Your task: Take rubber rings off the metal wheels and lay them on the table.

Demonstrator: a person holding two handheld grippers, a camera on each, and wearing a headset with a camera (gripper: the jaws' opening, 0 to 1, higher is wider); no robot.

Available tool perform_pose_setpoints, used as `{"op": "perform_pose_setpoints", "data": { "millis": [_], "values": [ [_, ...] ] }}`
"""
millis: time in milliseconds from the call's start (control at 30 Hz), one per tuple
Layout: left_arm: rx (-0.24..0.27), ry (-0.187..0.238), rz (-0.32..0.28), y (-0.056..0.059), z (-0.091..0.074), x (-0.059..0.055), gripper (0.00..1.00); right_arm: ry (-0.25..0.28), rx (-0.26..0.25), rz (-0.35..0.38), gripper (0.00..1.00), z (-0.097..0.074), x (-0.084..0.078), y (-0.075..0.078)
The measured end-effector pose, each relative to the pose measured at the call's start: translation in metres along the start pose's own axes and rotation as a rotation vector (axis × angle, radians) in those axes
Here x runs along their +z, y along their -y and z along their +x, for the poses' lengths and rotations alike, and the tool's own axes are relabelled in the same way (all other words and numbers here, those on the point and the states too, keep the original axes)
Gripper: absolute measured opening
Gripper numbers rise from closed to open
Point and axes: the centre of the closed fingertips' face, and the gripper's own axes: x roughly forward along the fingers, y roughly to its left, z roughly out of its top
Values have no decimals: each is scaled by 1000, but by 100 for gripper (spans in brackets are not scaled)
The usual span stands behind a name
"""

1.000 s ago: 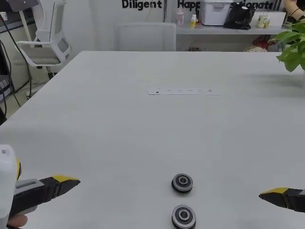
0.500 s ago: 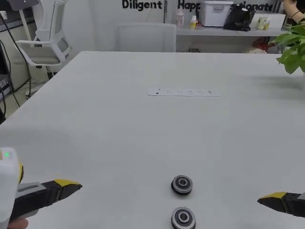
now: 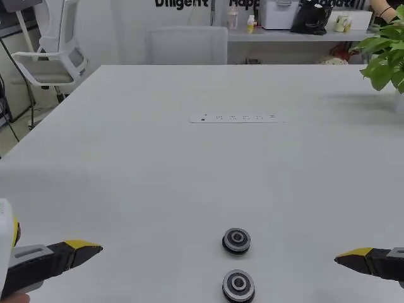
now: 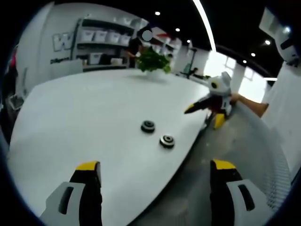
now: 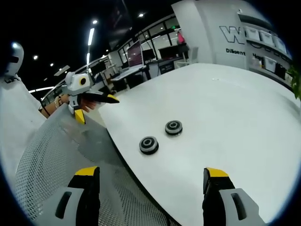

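With the yellow-tipped left gripper (image 4: 155, 165) and right gripper (image 5: 150, 171) both wide open and empty, flanking two black-ringed metal wheels (image 3: 237, 241) near the pale grey table's (image 3: 189, 170) front edge, removal seems unstarted; next, approach a wheel.

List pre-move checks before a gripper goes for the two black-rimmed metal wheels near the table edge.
1. Left gripper jaws wide open, empty: ok.
2. Right gripper jaws wide open, empty: ok.
3. Nearer round metal wheel and farther round metal wheel lie flat and apart on the light grey table: ok.
4. Black rubber rings seated on both wheels: ok.
5. Both grippers apart from the wheels, approach open: ok.
6. How tightly the rings sit: cannot tell.
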Motion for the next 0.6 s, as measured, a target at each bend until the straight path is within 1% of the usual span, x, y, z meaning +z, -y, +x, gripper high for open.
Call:
{"op": "perform_pose_setpoints", "data": {
  "millis": [100, 167, 233, 400, 533, 600],
  "values": [
    [12, 9, -2, -2, -1, 1, 98, -15, 9, -11, 91, 1, -2, -2],
    [6, 19, -18, -1, -1, 2, 98, -29, 14, -23, 91, 2, -4, -3],
    [0, 18, -24, 0, -1, 2, 98, -32, 11, -26, 91, 2, -4, -3],
    [0, 9, -7, 1, -1, 2, 98, -5, 3, -11, 91, 0, 0, -1],
    [-9, 16, -5, 3, -1, 4, 98, -1, 1, -7, 91, 0, 1, 0],
    [-11, 28, -10, 2, -1, 5, 99, 0, 8, -17, 91, 1, 1, -1]
  ]
}}
